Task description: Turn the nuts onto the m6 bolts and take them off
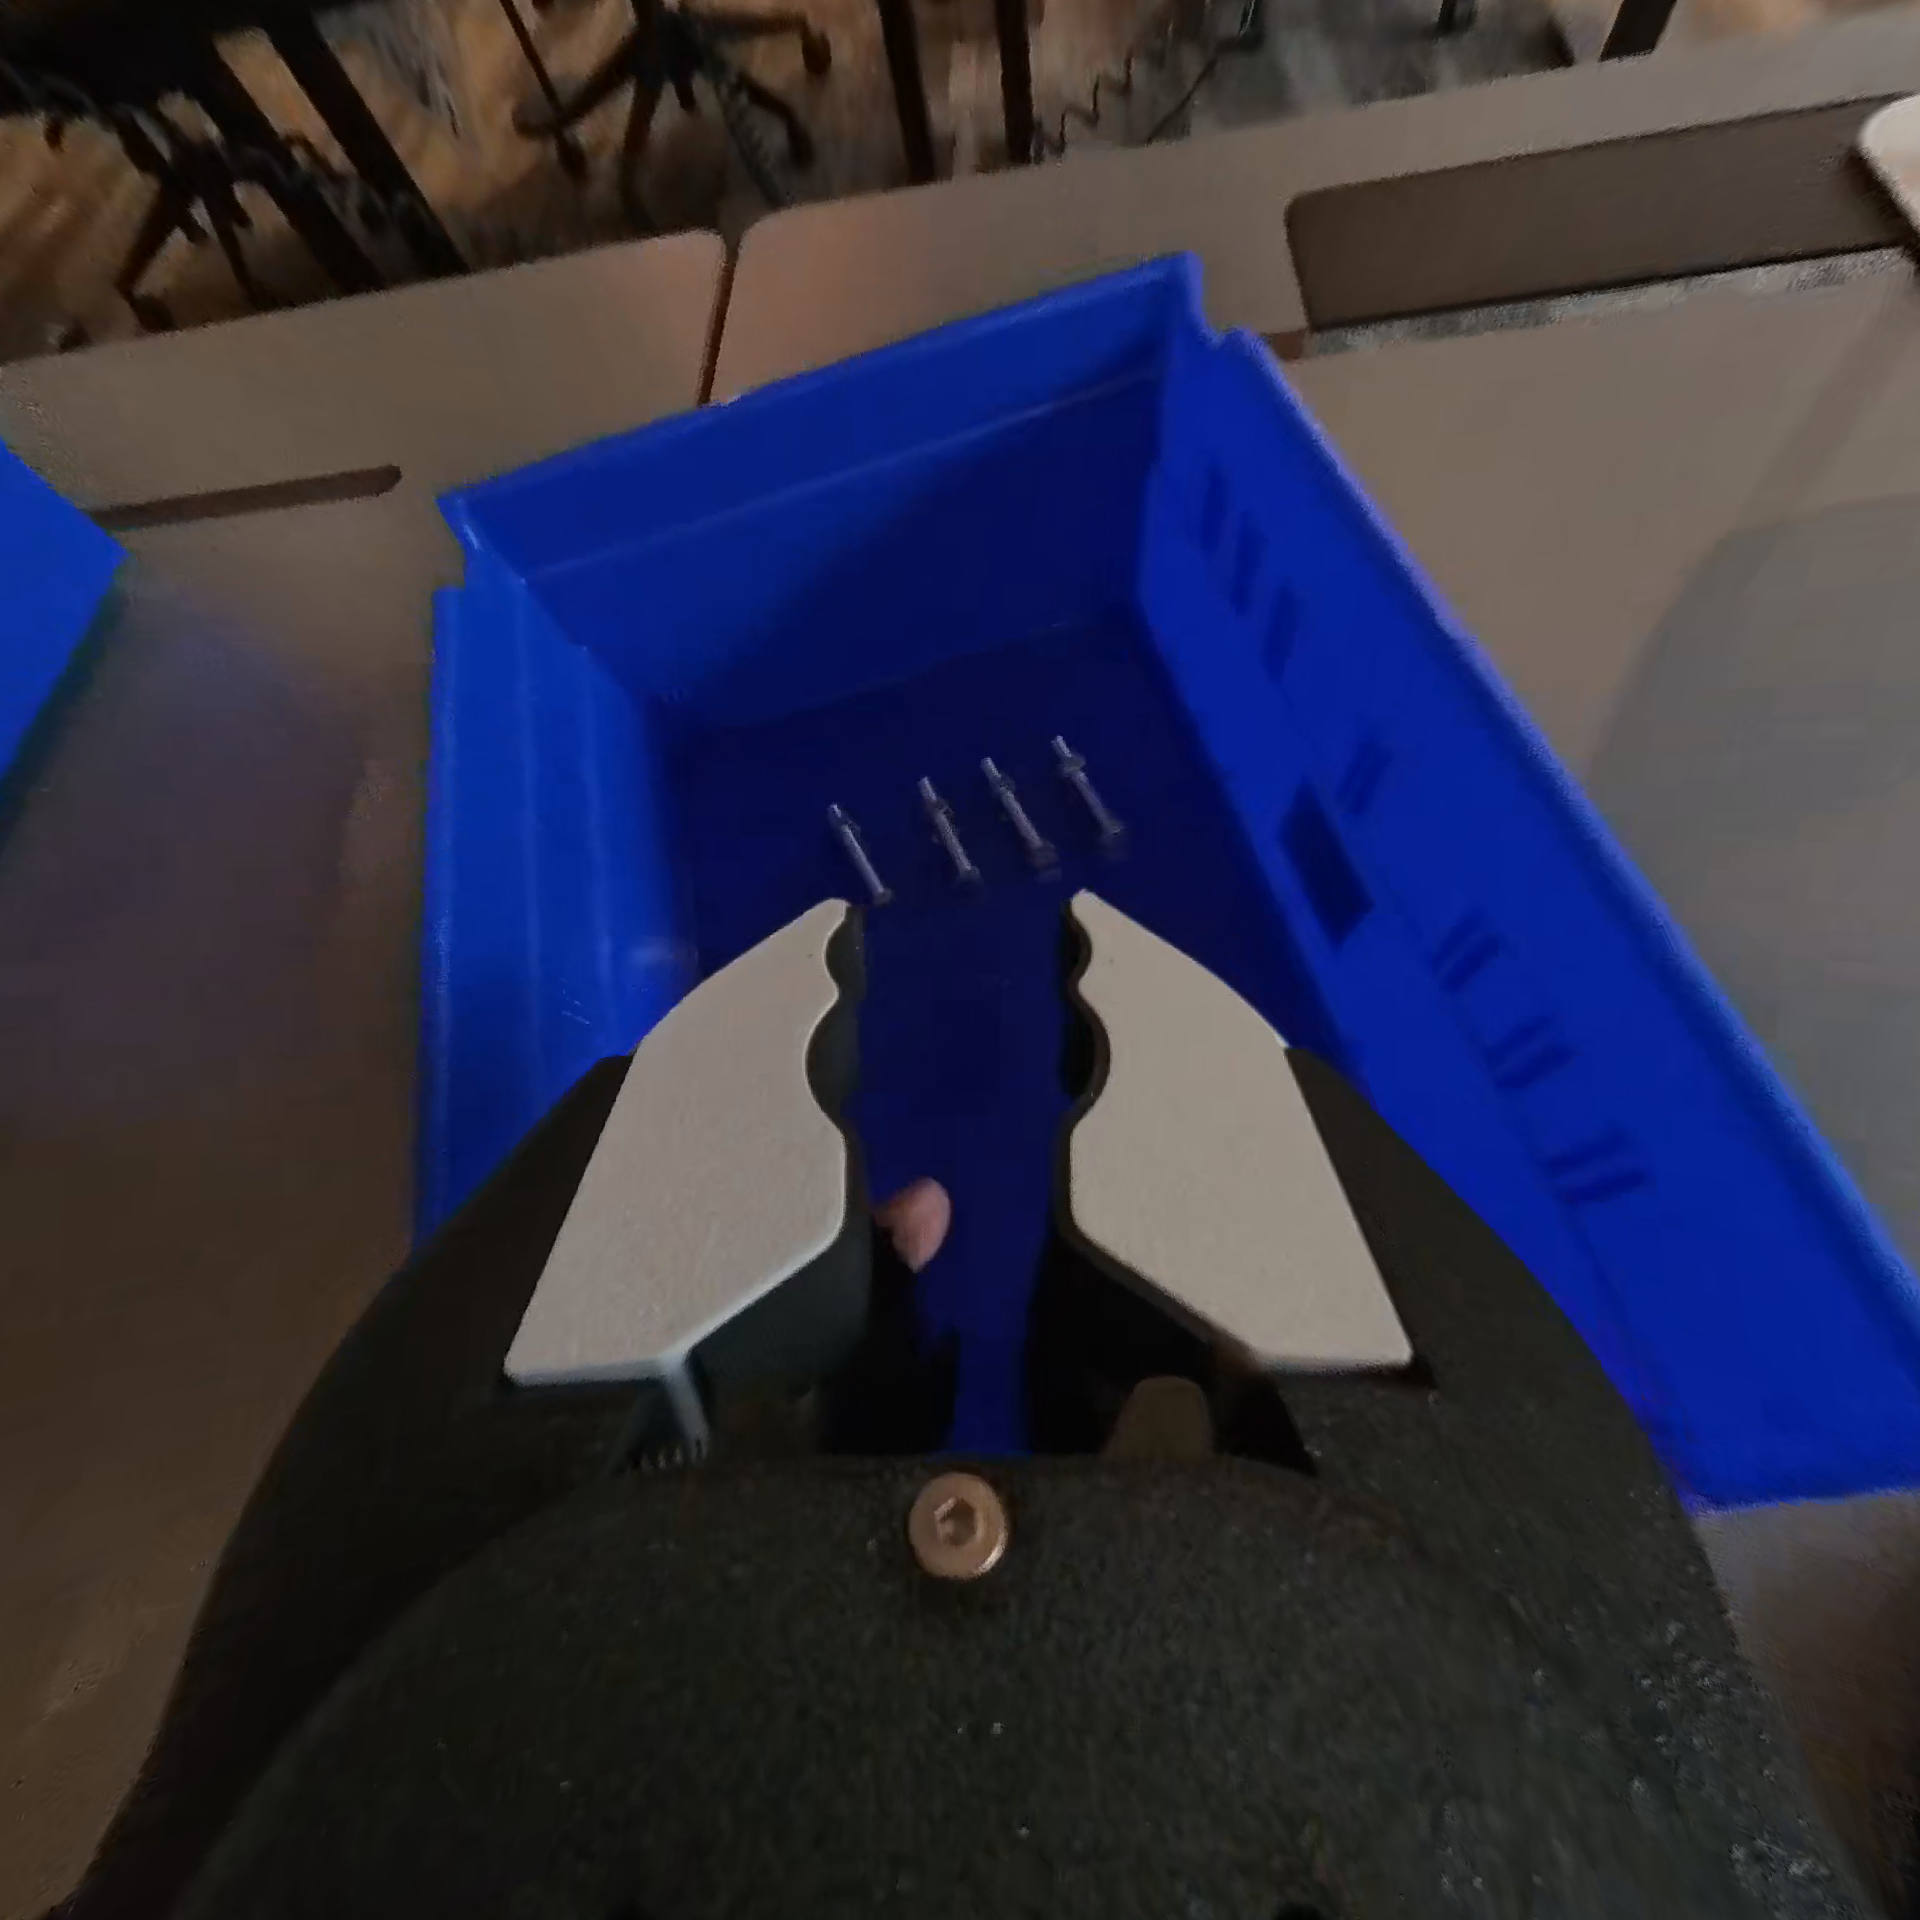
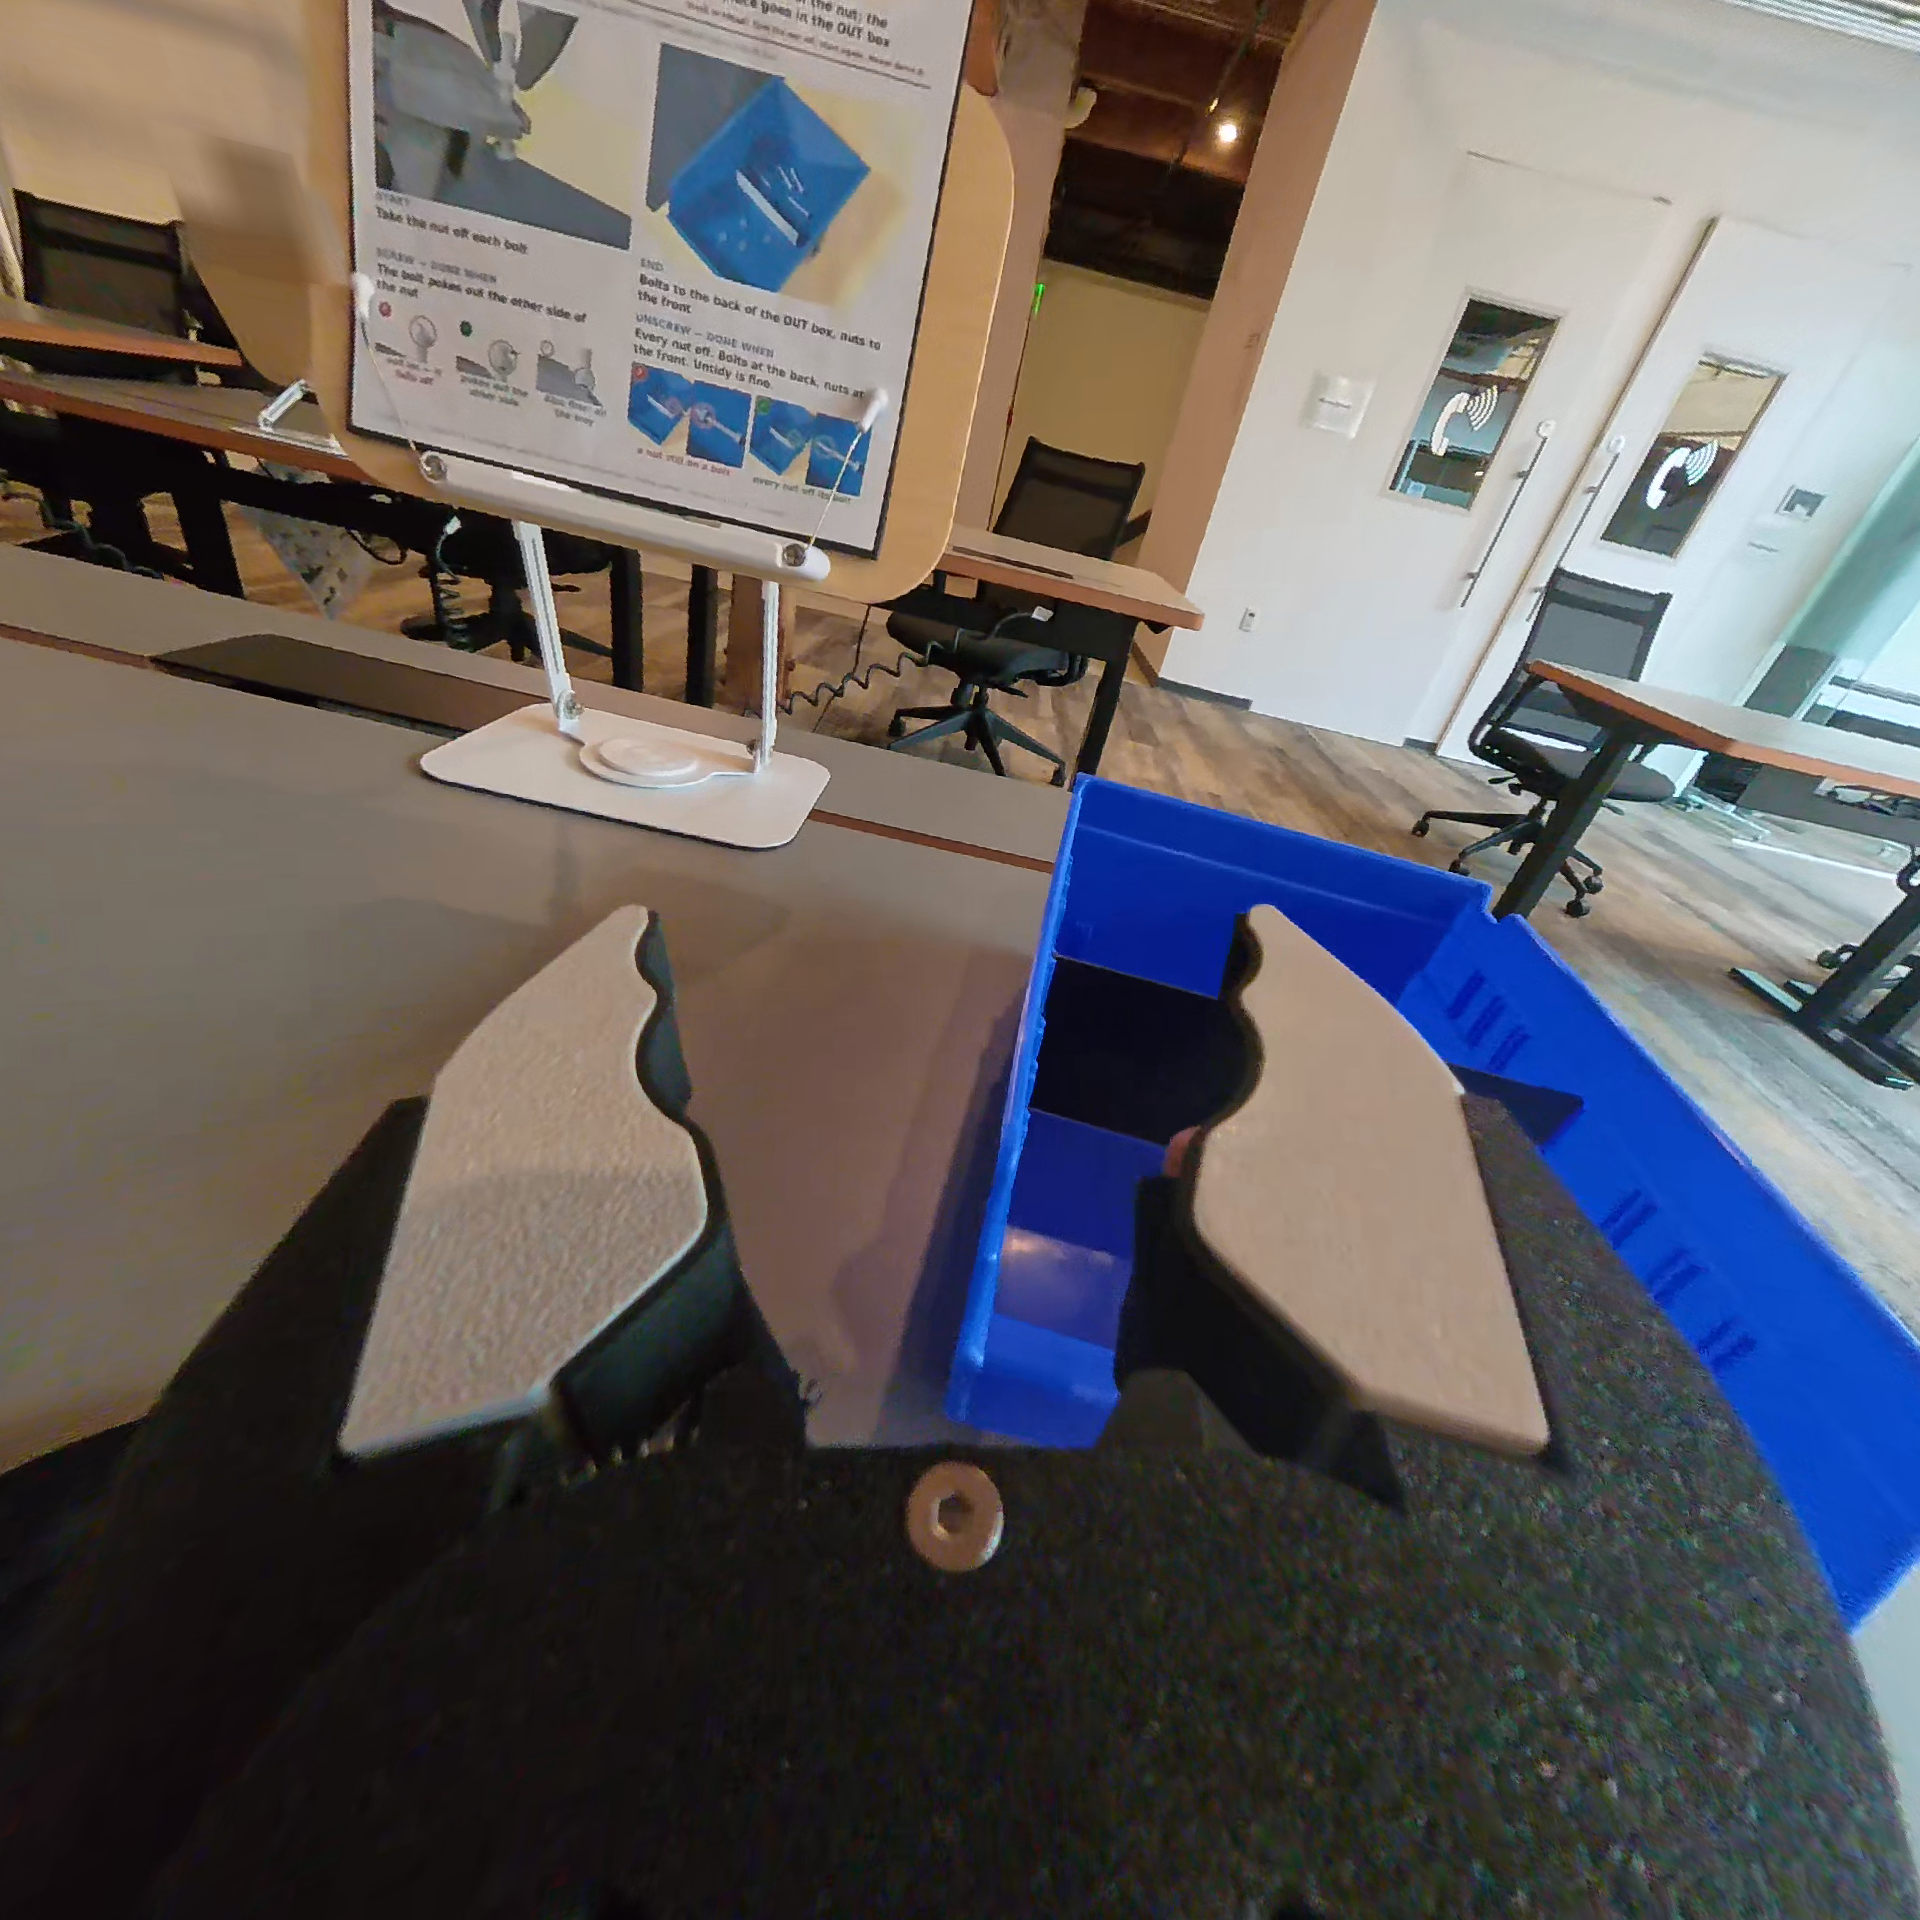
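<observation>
Left wrist view: the left gripper [image 1: 961,909] is seen poised over the open blue plastic bin [image 1: 1299,644] on the grey bench [image 1: 208,1039], its jaws parted and nothing between them. On the bin floor, just beyond the fingertips, four small grey steel bolts [image 1: 977,826] lie side by side in a slanted row; a nut appears to be threaded near the far end of at least some of them, though the blur leaves this uncertain. The leftmost bolt [image 1: 860,858] has its head close to the left fingertip [image 1: 821,925]; whether they touch cannot be told.

In the right wrist view the right gripper [image 2: 951,925] is held wide open and empty above the bench, beside a second blue bin [image 2: 1164,883] fitted with a black divider [image 2: 1132,1029]. A white stand carrying a printed instruction sheet [image 2: 644,260] is set farther back.

The step in hand is judged to be the picking of a bolt from the bin. For the next move, the left gripper would need to be lowered and centred on one shank, then shut without the neighbouring bolts being disturbed, as they lie close together. The right gripper would then be needed at the nut.
</observation>
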{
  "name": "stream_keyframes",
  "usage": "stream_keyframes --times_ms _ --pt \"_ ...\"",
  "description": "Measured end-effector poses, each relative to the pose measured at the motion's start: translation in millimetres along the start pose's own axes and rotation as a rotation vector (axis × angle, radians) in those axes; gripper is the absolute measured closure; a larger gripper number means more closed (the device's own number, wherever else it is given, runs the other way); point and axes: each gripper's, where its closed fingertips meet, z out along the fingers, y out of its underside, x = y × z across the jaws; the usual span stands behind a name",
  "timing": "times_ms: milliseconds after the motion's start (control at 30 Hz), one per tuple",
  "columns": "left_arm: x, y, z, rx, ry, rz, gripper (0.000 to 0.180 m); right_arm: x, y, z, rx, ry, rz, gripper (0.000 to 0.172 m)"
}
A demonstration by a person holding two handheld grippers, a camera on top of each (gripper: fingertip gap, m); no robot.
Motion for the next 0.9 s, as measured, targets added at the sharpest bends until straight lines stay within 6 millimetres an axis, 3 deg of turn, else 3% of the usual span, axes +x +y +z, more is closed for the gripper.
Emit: stream_keyframes --times_ms 433,900 --pt "-32 31 79 -0.337 -0.035 -0.049 0.149 6 2 -5 -0.006 0.010 -0.030 0.073" --pt "-38 52 108 -0.470 -0.022 -0.097 0.155 11 0 -10 0.004 0.030 -0.042 0.074"
